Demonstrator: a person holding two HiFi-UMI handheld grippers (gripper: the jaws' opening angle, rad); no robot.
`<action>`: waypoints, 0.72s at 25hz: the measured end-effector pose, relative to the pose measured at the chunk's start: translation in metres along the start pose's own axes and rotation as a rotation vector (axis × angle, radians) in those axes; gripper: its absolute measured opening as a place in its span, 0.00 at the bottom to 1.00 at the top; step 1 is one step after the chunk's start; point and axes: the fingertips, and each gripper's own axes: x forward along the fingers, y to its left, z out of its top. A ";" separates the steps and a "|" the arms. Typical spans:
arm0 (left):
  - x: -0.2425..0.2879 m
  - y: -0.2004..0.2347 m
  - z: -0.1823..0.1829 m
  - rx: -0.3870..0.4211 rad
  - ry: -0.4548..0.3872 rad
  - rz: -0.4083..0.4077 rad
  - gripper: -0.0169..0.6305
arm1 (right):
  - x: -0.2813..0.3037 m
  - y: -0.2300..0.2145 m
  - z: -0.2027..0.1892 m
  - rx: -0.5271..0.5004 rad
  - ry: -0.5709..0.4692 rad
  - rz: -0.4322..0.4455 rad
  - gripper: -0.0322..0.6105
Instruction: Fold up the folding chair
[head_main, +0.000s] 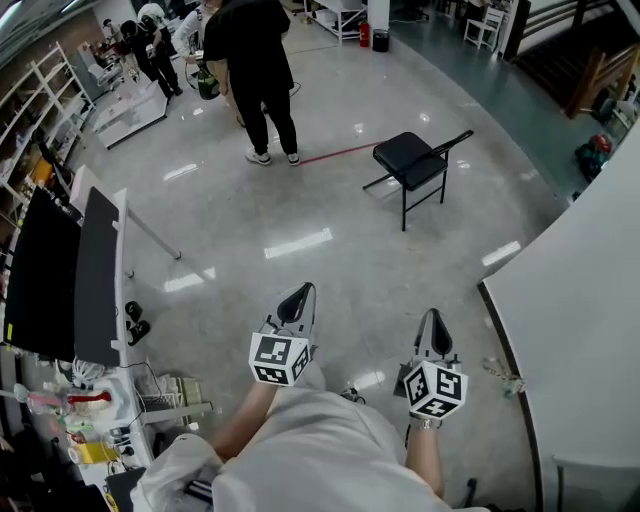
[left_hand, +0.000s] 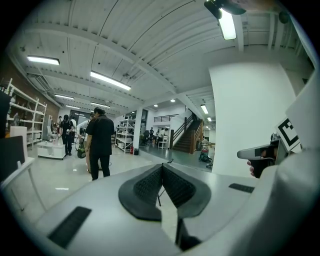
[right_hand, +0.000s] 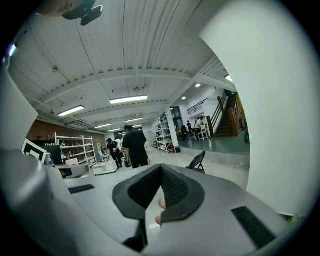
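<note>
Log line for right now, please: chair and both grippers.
black metal folding chair: unfolded, upright on glossy grey floor, ahead | left gripper: shut, empty | right gripper: shut, empty | stage: chair not yet reached

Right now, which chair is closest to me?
The black folding chair, standing open by itself in the middle of the room ahead. The white chair is much farther off, at the room's far end.

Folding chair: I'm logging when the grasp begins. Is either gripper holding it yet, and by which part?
Nothing is held. The left gripper and right gripper are shut and empty; the folding chair stands open, apart from both.
</note>
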 end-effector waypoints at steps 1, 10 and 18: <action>0.003 -0.002 0.000 -0.002 0.005 -0.003 0.04 | 0.000 -0.004 0.002 0.013 -0.003 0.002 0.05; 0.064 0.029 0.003 -0.031 -0.004 -0.016 0.04 | 0.059 -0.008 0.009 0.000 -0.010 -0.017 0.05; 0.150 0.088 0.012 -0.064 0.001 -0.063 0.04 | 0.165 0.039 0.019 -0.040 0.021 0.004 0.06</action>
